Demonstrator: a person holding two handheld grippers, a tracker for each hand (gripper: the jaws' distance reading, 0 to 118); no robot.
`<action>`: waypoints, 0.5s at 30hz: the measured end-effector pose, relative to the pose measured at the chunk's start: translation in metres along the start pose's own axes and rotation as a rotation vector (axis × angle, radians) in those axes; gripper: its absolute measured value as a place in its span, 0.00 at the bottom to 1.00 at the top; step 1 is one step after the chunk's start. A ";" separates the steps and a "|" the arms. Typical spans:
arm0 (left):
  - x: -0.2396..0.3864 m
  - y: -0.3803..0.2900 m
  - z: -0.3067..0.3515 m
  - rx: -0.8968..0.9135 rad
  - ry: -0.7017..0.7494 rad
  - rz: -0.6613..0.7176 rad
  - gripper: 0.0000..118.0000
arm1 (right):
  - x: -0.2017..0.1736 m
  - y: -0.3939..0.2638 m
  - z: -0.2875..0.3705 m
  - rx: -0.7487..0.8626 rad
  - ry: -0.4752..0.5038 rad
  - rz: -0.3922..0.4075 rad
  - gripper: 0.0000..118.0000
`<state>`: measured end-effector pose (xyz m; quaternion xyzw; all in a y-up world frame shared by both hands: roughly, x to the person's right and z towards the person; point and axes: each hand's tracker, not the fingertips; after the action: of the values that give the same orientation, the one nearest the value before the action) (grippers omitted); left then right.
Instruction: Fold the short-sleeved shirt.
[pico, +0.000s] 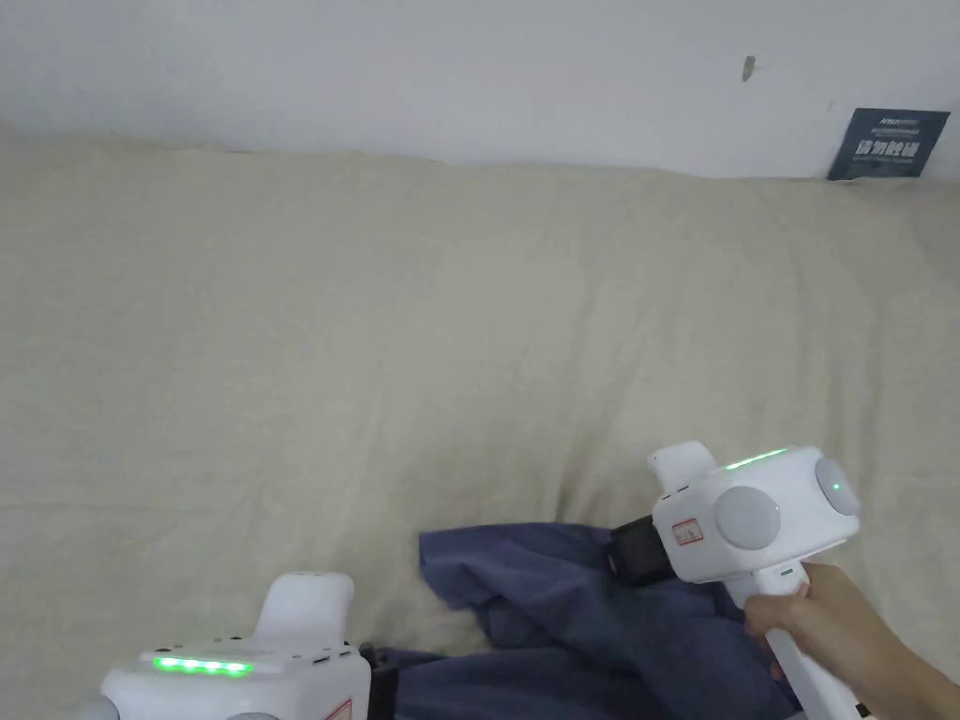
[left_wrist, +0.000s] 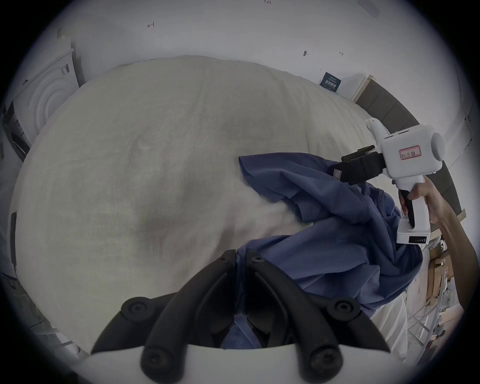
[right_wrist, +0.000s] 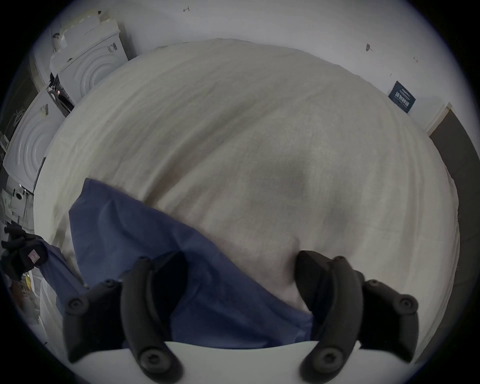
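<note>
A crumpled dark blue short-sleeved shirt (pico: 581, 619) lies at the near edge of the beige sheet (pico: 375, 328). In the left gripper view the shirt (left_wrist: 324, 246) bunches to the right, and part of it hangs over the near edge. My left gripper (left_wrist: 241, 259) is shut on a fold of its near-left part. A hand holds my right gripper (pico: 626, 555) at the shirt's upper right. In the right gripper view its jaws stand wide apart (right_wrist: 239, 270), with blue cloth (right_wrist: 130, 233) draped around the left jaw and lying between the two.
The beige sheet stretches wide and bare to the left and back. A white wall runs behind it with a dark sign (pico: 886, 142). White washing machines (right_wrist: 88, 67) stand past the sheet's far left. A dark panel (left_wrist: 384, 109) borders the right side.
</note>
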<state>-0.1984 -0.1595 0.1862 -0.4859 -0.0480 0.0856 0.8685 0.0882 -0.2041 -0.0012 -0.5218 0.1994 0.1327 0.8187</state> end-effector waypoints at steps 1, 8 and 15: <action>0.000 0.000 0.001 0.001 -0.001 0.005 0.05 | 0.000 0.003 0.003 0.005 -0.009 0.012 0.69; 0.001 -0.001 0.005 -0.006 0.001 0.007 0.05 | -0.009 0.003 0.012 0.022 -0.066 0.094 0.07; 0.001 0.006 0.017 0.010 0.005 -0.012 0.05 | 0.006 0.009 0.041 0.091 -0.013 0.019 0.07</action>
<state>-0.2012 -0.1420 0.1906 -0.4813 -0.0481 0.0796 0.8716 0.0971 -0.1628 0.0042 -0.4814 0.2050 0.1345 0.8415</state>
